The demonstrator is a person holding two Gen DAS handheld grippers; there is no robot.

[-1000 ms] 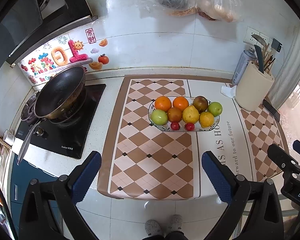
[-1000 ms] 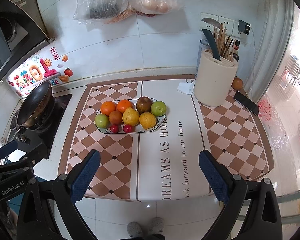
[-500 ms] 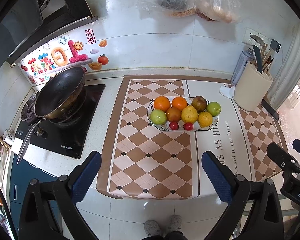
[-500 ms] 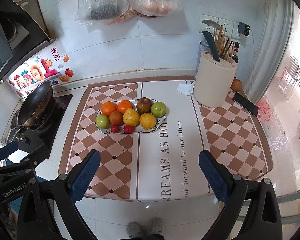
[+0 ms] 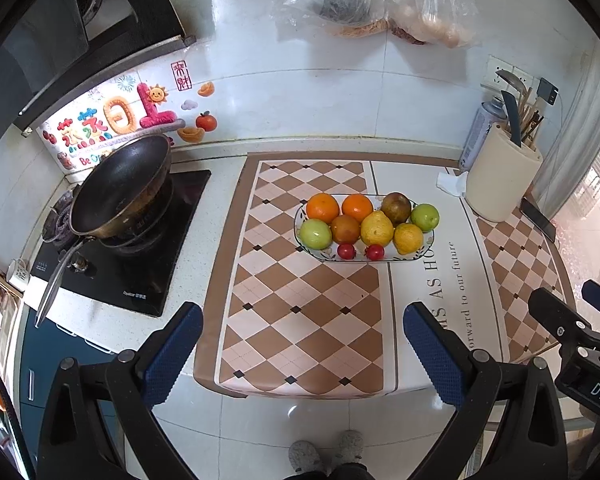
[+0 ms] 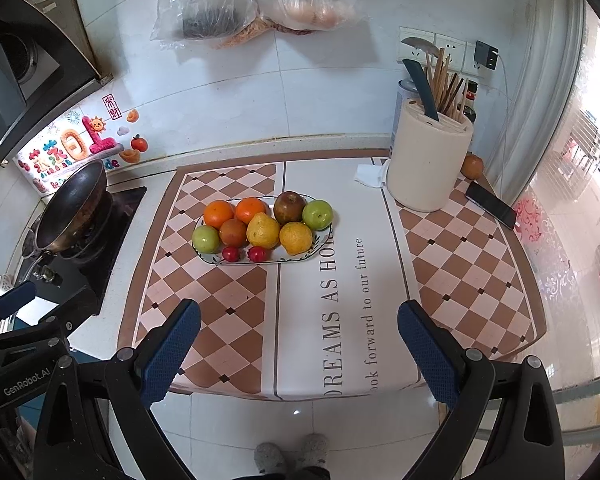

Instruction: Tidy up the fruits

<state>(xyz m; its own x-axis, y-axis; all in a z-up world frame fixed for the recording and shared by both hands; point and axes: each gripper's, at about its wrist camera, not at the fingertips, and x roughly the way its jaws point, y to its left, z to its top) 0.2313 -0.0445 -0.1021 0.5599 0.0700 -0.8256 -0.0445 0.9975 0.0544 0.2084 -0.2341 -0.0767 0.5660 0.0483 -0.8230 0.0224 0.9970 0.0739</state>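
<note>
Both of your grippers hang above the front edge of the counter with nothing in them. Your left gripper [image 5: 300, 344] has its blue pads spread wide, and your right gripper [image 6: 298, 340] is spread just as wide.

The fruit plate [image 5: 428, 246] sits well ahead of both grippers on the checked mat [image 5: 300, 320], untouched. From your left gripper it lies ahead and slightly right; from your right gripper it lies ahead and to the left [image 6: 326, 242]. On it, the back row holds two oranges [image 5: 322, 208], a dark brownish fruit [image 5: 396, 208] and a green apple [image 5: 425, 217]. The front row has another green apple [image 5: 315, 233], a reddish-brown fruit [image 5: 345, 229], a yellow pear-like fruit [image 5: 377, 228] and a yellow citrus [image 5: 408, 238]. Two small red fruits [image 5: 346, 251] rest at the near rim. All are packed touching their neighbours.

Compared with a second ago, almost nothing has changed. The fruits keep the same arrangement, and your grippers are no narrower. The plate has only drifted a touch in each view, so your hands have shifted slightly.

Far ahead to your left gripper's left is the wok [image 5: 120, 188] on the stove. Ahead and right of your right gripper stands the cream utensil holder [image 6: 428, 164], with a phone [image 6: 491, 205] lying just beyond it.
</note>
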